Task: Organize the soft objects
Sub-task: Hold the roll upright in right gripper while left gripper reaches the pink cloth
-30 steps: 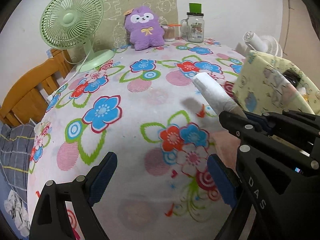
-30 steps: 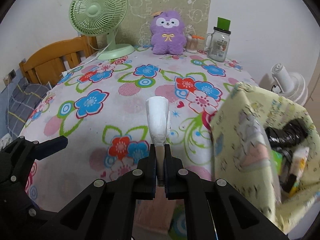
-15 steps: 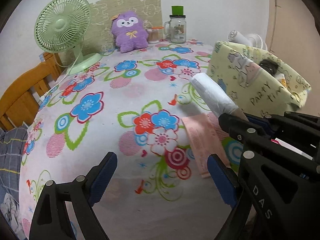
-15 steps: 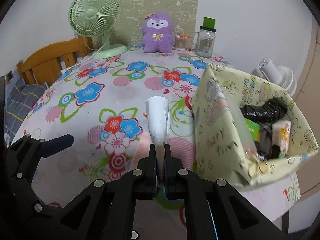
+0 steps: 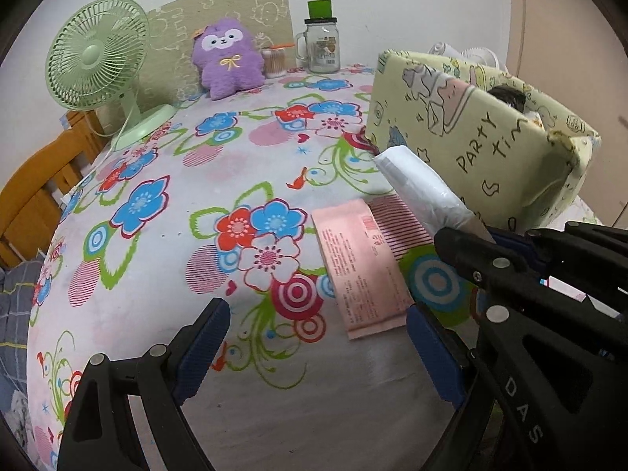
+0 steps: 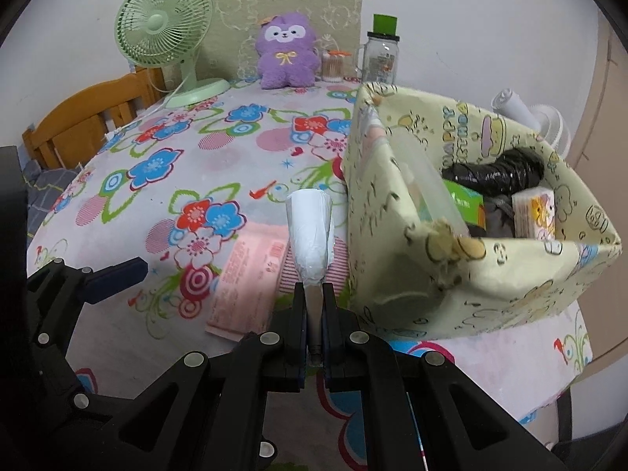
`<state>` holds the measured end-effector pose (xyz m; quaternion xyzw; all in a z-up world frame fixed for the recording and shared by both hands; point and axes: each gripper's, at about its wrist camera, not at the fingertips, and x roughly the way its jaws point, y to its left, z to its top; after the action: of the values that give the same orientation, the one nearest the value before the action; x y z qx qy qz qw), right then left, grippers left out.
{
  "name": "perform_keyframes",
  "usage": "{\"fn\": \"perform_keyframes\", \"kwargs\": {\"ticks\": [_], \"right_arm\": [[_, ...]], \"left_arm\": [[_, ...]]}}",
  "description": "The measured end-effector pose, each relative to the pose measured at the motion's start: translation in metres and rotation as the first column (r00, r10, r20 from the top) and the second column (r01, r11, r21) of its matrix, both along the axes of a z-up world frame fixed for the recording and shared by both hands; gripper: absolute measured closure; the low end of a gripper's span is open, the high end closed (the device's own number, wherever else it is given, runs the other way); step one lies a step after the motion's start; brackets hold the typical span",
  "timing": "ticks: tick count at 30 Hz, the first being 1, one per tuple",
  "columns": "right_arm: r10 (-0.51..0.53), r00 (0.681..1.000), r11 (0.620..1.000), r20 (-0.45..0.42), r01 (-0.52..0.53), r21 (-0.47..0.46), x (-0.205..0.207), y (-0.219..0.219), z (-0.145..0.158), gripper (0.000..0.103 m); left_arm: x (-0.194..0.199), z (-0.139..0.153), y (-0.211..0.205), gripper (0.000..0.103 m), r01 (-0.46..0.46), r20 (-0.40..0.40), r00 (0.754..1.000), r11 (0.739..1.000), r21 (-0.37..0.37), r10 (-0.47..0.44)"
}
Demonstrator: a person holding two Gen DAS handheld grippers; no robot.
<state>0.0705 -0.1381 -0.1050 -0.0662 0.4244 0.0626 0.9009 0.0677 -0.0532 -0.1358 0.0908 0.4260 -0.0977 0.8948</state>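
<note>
My right gripper point(image 6: 313, 306) is shut on the narrow end of a white plastic-wrapped soft roll point(image 6: 309, 227), which sticks out forward above the table, just left of a pale yellow fabric storage box point(image 6: 451, 282). The left wrist view shows the same white roll point(image 5: 420, 188) held beside the yellow box point(image 5: 471, 145). Flat on the flowered tablecloth under the roll lies a pink packet point(image 5: 359, 267) point(image 6: 247, 274). My left gripper point(image 5: 314, 349) hovers open over the cloth near the packet's near end, with nothing between its blue pads. A purple plush toy point(image 6: 287, 53) sits at the far edge.
The box holds a black bundle point(image 6: 498, 172), a green pack point(image 6: 465, 198) and a small printed tissue pack point(image 6: 535, 212). A green desk fan point(image 6: 165, 35), a glass jar with a green lid point(image 6: 380, 55) and a toothpick holder point(image 6: 333, 64) stand at the back. A wooden chair point(image 6: 78, 129) is on the left.
Both grippers have drawn back towards the table's near right edge. The yellow box has come up close on the right, and the pink packet has come fully into view under the roll.
</note>
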Motion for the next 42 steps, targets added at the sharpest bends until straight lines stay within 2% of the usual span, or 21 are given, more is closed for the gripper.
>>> {"fn": "perform_keyframes", "kwargs": {"ticks": [9,16,27,33,42], "right_arm": [[-0.015,0.998,0.999,-0.068,0.017,0.031,0.012,-0.004,-0.017,0.095],[0.009,0.996,0.998,-0.087,-0.003,0.064,0.018,0.003,-0.022,0.095],[0.133,0.987,0.979,-0.093,-0.117,0.164,0.023,0.018,-0.025,0.095],[0.104,0.992,0.986,-0.067,-0.094,0.139,0.021,0.015,-0.019,0.095],[0.067,0.994,0.992,-0.081,-0.058,0.114,0.022,0.001,-0.022,0.095]], "left_arm": [[0.0,-0.002,0.001,0.01,0.009,0.007,1.0,0.999,0.033,-0.01],[0.003,-0.004,0.005,0.01,0.001,-0.007,1.0,1.0,0.003,-0.001],[0.0,0.0,0.015,0.01,-0.031,-0.013,0.999,0.999,0.008,0.031],[0.002,0.002,0.009,0.01,-0.005,-0.007,1.0,1.0,-0.02,0.005],[0.012,-0.006,0.003,0.01,0.014,-0.01,1.0,0.999,-0.042,-0.014]]}}
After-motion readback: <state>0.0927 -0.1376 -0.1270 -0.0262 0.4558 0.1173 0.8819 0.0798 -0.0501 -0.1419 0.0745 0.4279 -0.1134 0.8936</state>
